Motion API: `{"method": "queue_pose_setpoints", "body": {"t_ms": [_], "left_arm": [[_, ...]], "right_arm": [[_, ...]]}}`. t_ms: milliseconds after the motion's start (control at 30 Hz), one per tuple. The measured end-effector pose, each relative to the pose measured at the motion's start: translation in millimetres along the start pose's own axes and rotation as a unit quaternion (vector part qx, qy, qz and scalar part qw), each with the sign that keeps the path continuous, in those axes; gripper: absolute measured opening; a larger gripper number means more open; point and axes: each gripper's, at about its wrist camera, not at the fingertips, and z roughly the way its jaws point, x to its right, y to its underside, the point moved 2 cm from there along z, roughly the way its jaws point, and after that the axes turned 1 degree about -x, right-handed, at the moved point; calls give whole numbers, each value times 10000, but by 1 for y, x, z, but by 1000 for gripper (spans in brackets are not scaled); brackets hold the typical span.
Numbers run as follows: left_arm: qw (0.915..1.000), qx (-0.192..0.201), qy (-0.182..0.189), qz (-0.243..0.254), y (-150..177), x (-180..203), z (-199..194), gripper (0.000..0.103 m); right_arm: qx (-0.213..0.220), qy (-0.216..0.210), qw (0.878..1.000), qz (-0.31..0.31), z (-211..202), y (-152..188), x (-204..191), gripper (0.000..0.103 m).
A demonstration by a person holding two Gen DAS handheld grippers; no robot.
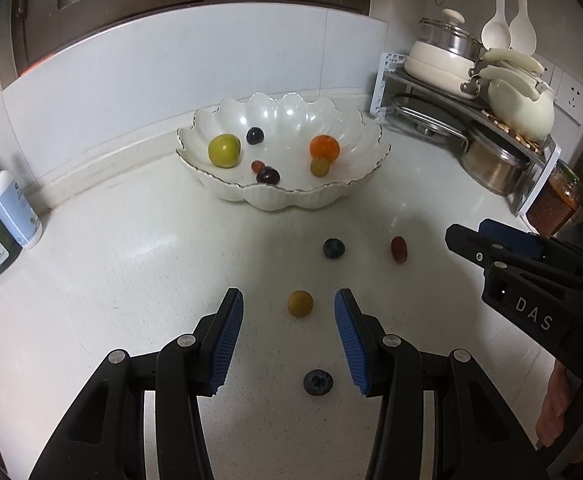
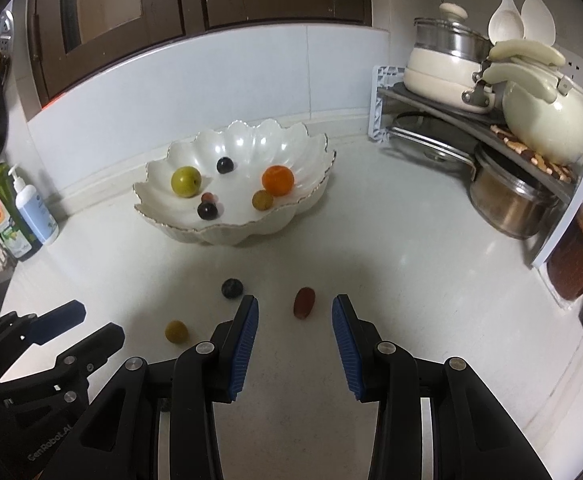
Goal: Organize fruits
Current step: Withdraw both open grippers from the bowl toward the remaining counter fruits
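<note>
Fruits [image 1: 300, 303], small, round, glossy, scalloped porcelain bowl [image 1: 283, 196], both grippers' ribbed jaws apart, empty.

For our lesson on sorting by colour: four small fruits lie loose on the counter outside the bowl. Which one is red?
The oval red grape, lying just ahead of the right gripper. The other loose fruits are two dark blueberries and one yellow-green grape.
</note>
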Motion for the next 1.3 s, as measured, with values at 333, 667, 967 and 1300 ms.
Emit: {"method": "queue_pose_setpoints", "body": {"t_ms": [333,667,967,1300], "left_arm": [[9999,-161,-33,2,8,4,20,47],[9992,-377,-62,-68,10,5,48,47],[9987,-493,-72,-49,8,9,68,44],[9979,-650,-32,-16,11,14,84,35]], "right_arm": [[-299,-145,9994,101,25,12,4,40],[-536,-204,9982,186,54,15,7,40],[-680,-191,9971,268,80,10,9,40],[-767,-83,9967,263,98,8,11,39]]}}
